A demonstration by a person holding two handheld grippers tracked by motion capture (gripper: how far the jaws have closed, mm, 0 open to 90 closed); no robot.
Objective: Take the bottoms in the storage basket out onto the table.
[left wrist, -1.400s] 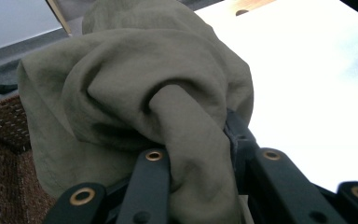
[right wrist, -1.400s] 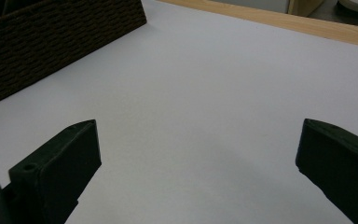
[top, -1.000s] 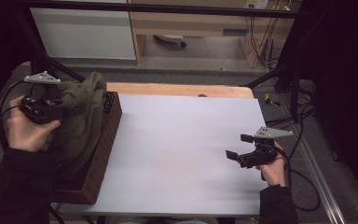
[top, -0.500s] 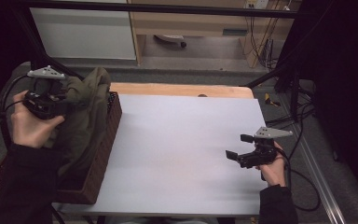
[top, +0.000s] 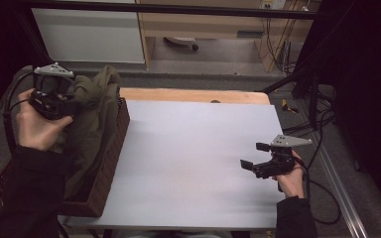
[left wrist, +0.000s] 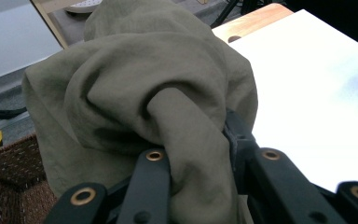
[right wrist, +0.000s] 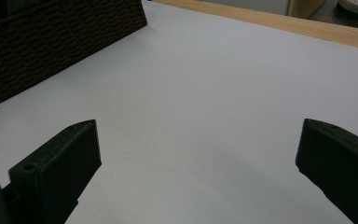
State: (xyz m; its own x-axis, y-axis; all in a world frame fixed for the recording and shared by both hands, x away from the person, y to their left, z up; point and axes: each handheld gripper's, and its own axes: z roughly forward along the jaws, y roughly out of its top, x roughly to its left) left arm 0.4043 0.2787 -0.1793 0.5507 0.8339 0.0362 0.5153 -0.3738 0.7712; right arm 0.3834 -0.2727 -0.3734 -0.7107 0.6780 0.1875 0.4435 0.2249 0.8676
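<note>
Left gripper (top: 72, 101) clamped on olive cloth (top: 92, 119), bunched and lifted over wicker basket (top: 111, 163) at table's left edge; cloth hanging down into basket; bare white table (top: 193, 153) lying rightward; right gripper (top: 253, 156) jaws apart, idle near right.

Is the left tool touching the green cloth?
Touching. In the left gripper view, the left tool has its two black jaws squeezed on a fold of the green cloth, with fabric bunched between them.
</note>
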